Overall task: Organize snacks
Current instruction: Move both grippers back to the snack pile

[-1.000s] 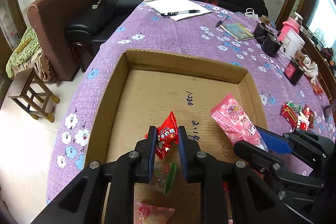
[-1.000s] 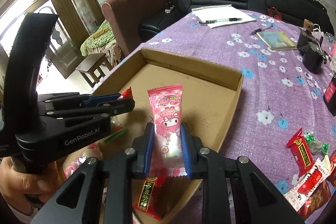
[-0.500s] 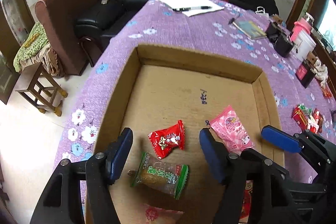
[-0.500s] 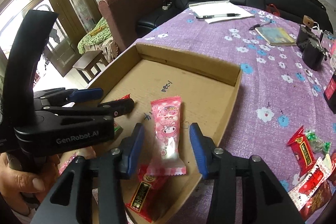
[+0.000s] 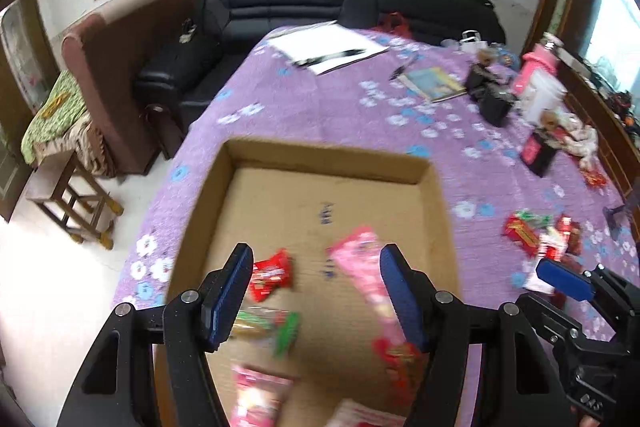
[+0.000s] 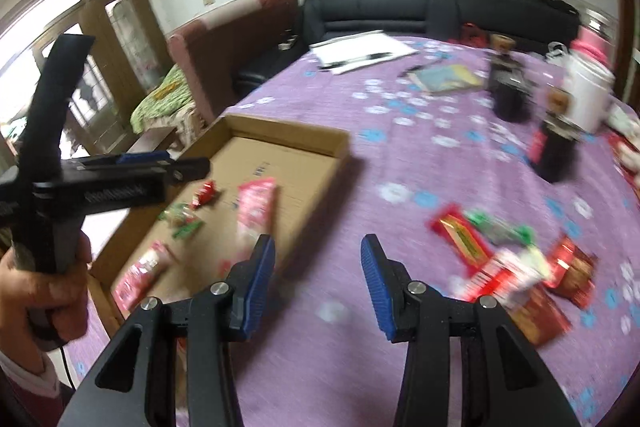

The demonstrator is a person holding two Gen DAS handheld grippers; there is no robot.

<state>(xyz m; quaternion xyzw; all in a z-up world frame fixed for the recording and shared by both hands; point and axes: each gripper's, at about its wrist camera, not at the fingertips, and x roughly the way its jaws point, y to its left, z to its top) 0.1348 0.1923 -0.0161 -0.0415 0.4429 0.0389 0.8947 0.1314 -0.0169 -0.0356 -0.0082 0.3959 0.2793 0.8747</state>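
A shallow cardboard box [image 5: 328, 155] lies on the purple flowered tablecloth [image 6: 400, 147]. In it are a small red packet [image 5: 272, 273], a long pink packet [image 5: 366, 263], a green packet [image 5: 266, 323] and more pink and red ones near the bottom edge. My left gripper [image 5: 316, 267] hovers open above the box with nothing between its fingers. My right gripper [image 6: 318, 255] is open and empty over bare cloth just right of the box. A pile of loose red and green snacks [image 6: 500, 255] lies to its right. A hand [image 6: 40, 287] holds the left gripper [image 6: 180, 163].
Papers with a pen [image 5: 332, 53], a book [image 5: 434, 83], black boxes [image 5: 494, 99] and a white pink-lidded container [image 5: 540, 87] stand at the table's far end. A black sofa [image 5: 320, 3] and a wooden stool [image 5: 72, 203] are beyond the table's edges.
Both grippers opened and let go: the red packet and the long pink packet now lie in the box. The right gripper then swung right, out over the tablecloth; the left pulled up and back.
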